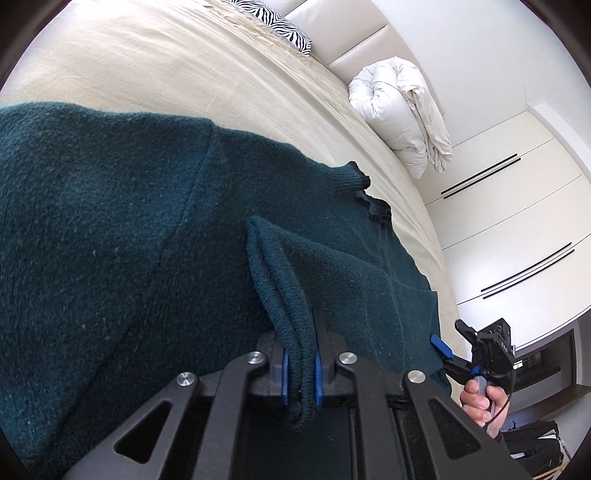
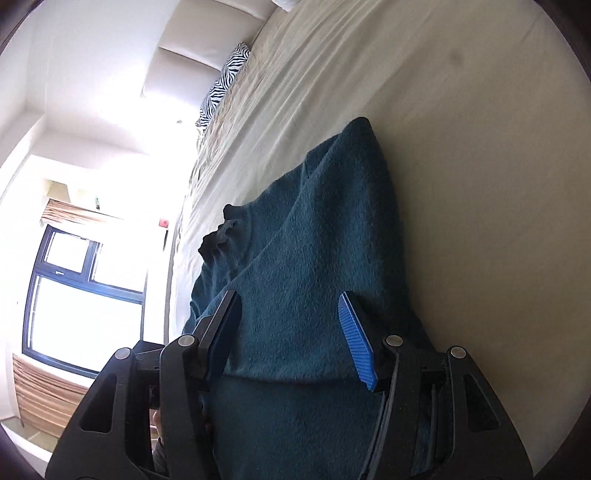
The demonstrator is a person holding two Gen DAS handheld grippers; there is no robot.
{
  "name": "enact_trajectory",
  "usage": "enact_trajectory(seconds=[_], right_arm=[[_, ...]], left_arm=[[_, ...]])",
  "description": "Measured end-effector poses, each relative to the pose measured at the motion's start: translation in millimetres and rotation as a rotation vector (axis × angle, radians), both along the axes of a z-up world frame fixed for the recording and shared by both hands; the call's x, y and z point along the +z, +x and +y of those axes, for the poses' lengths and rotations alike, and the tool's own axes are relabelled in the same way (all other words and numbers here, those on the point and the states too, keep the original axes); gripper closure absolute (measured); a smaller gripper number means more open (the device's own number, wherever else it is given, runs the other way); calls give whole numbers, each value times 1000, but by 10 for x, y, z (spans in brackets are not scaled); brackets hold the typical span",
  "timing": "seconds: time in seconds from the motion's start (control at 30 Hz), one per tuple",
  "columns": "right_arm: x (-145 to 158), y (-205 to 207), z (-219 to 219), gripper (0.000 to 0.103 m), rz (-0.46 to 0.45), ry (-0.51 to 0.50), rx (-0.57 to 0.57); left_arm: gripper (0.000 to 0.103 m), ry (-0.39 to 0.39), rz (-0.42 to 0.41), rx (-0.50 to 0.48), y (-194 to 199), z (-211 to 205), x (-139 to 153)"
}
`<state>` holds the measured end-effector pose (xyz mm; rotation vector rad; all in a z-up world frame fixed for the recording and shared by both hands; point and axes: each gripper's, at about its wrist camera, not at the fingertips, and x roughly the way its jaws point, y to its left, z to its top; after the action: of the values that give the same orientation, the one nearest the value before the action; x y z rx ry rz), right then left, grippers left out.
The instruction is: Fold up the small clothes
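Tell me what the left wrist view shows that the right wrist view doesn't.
Only the left wrist view shows the left gripper shut on a bunched fold of the dark teal knitted sweater, the rolled white duvet and white wardrobe doors. Only the right wrist view shows the black-framed window and the right gripper close up, open over the sweater. Both show the beige bedsheet and zebra-print pillow.

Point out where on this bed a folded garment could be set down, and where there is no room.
Free: the beige sheet between the green sweater and the zebra pillow, and the strip along the sweater's far side. Crowded: the rolled white duvet by the headboard, and where the left gripper pinches a fold.
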<state>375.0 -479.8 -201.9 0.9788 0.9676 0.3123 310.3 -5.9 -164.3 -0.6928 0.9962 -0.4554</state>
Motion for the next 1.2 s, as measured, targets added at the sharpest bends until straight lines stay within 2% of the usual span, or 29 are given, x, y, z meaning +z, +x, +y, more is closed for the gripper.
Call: enact_trajectory(seconds=[0.2,0.37,0.5,0.73,0.87,0.97,1.0,1.03,1.07,1.1,1.13,1.2], right_arm=[[-122,450,-266,50,2,91,-72],[-117,750,-451,50,6,106,-104],[-109,823,-430,50,16,93,-92],[-127,307,-198,50,27,173,-25],[-109,-72,-52,50,23,173,16],[-59,-403,20,50,12,156,1],[-27,-496,39,49,12,158,-9],[-14,-643,49,49,7,158,-21],[18,-758,95,48,-3,160,-28],[67,-872,151,48,-16,158,-34],[97,-1028,208,48,-34,163,-34],[158,-1269,366,48,-55,184,-21]], left_arm=[[90,-17,-30,-1,5,31,-62],[90,-27,-45,1,-10,62,-98],[90,-33,-47,2,-6,79,-111],[90,-32,-51,2,-26,89,-97],[90,-23,-54,1,-34,77,-84],[89,-16,-45,-13,-44,58,4],[82,4,-41,-22,-70,44,70],[63,23,-45,-30,-119,40,151],[51,31,-64,-32,-199,56,250],[28,44,-88,-16,-302,99,361],[17,55,-116,16,-422,178,475],[15,15,-154,83,-669,441,641]])
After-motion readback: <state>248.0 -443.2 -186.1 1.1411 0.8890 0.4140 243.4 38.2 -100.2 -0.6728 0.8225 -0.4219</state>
